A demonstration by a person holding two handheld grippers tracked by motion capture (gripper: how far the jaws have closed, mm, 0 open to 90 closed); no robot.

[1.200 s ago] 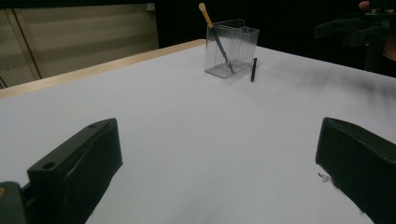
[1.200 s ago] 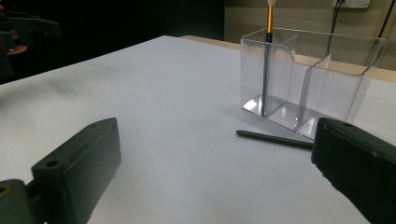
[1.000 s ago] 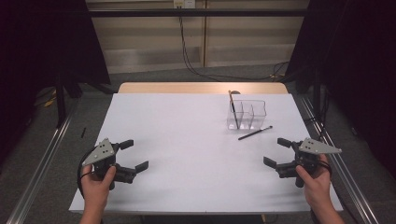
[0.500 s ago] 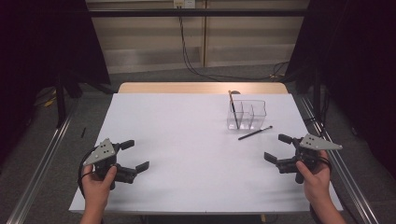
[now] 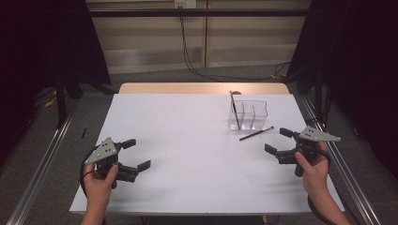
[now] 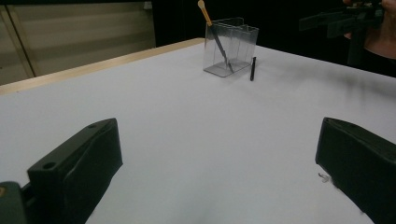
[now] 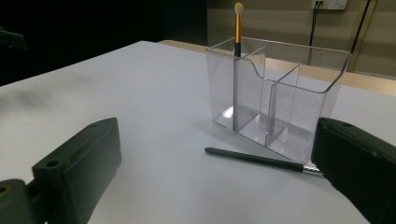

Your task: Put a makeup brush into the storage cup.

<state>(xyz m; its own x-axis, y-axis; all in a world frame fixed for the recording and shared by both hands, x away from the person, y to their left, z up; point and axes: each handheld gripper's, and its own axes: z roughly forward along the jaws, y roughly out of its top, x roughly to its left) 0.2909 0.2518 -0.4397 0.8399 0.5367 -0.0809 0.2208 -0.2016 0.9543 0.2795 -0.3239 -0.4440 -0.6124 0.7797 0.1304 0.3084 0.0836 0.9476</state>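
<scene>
Your right hand-held gripper (image 5: 279, 144) is hovering wide open, empty, near the black brush (image 5: 256, 133) lying on the bench (image 5: 187, 140) just beside the clear organizer (image 5: 248, 114); your left hand-held gripper (image 5: 133, 154) is gaping wide too.

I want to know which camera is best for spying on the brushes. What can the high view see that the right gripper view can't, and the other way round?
The high view adds the person's left hand and right hand, plus the whole white table edge to edge. The right gripper view adds close detail: the clear plastic box has inner dividers, and the standing black brush has a gold band under its pale tip. Both show that box, the brush standing in it, and the thin black brush lying flat beside it.
</scene>
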